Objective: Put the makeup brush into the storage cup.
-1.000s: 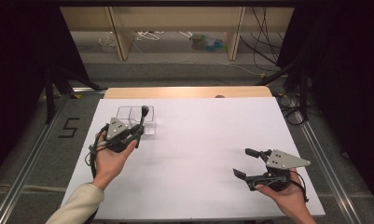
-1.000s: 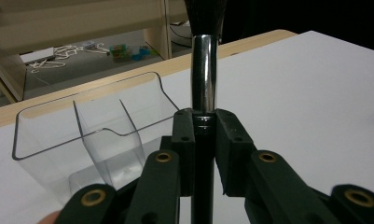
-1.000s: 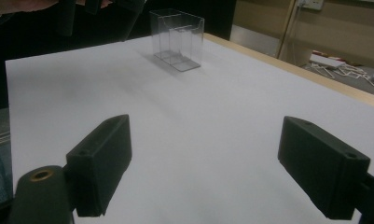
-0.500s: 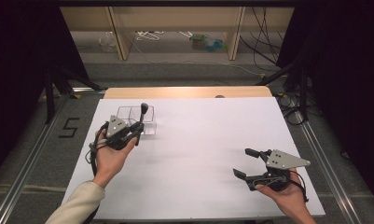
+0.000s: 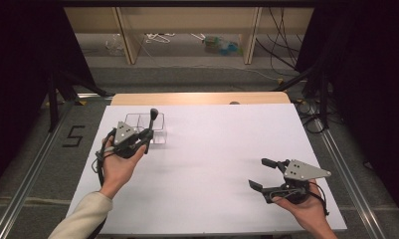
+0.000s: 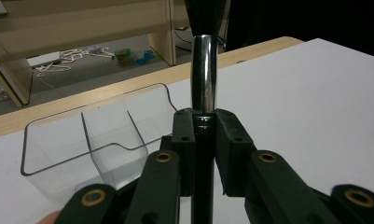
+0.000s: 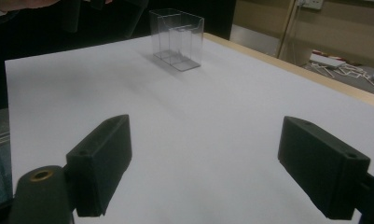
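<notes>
A white bench with a wooden far edge fills the middle. Beyond it stands a wooden shelf unit, with white hangers on the floor. Left of the bench, a "5" marks the floor.

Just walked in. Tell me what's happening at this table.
A person works at a white table with a gripper in each hand. The left gripper is clamped on a makeup brush with a chrome ferrule, held upright beside a clear plastic organizer with compartments; the brush is not yet in it. The right gripper sits open and empty near the table's right front, pointing toward the organizer.
</notes>
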`<state>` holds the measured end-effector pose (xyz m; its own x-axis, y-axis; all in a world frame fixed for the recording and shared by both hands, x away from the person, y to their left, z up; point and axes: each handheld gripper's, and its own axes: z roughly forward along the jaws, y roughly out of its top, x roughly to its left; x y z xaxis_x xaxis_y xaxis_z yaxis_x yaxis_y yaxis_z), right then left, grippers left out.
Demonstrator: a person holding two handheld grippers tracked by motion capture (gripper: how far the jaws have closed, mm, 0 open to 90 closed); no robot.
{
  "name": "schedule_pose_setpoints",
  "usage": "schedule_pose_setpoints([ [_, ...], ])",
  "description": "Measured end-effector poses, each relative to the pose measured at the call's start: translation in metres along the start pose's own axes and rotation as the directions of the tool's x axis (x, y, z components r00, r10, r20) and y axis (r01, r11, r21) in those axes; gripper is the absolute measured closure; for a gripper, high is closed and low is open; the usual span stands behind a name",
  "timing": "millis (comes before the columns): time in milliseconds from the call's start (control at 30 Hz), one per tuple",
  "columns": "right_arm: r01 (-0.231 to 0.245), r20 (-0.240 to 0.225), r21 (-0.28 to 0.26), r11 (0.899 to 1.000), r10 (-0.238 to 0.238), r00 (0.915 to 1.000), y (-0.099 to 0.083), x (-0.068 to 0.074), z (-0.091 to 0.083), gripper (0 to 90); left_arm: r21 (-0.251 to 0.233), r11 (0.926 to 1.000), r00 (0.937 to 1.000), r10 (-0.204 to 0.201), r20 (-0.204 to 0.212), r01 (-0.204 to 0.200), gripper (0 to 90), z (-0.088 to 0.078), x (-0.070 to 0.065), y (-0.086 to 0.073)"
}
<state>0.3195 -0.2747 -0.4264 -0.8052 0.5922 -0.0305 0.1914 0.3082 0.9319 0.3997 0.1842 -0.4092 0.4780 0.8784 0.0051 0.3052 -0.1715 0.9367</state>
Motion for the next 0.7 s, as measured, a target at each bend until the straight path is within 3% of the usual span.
schedule_pose_setpoints([
  [700,-0.003,0.000,0.000,1.000,0.003,1.0000,-0.0001,-0.0001,0.0000,18.3,-0.007,1.0000,1.0000,0.006,-0.003,-0.006,78.4,0.0047,-0.0003,0.0051],
])
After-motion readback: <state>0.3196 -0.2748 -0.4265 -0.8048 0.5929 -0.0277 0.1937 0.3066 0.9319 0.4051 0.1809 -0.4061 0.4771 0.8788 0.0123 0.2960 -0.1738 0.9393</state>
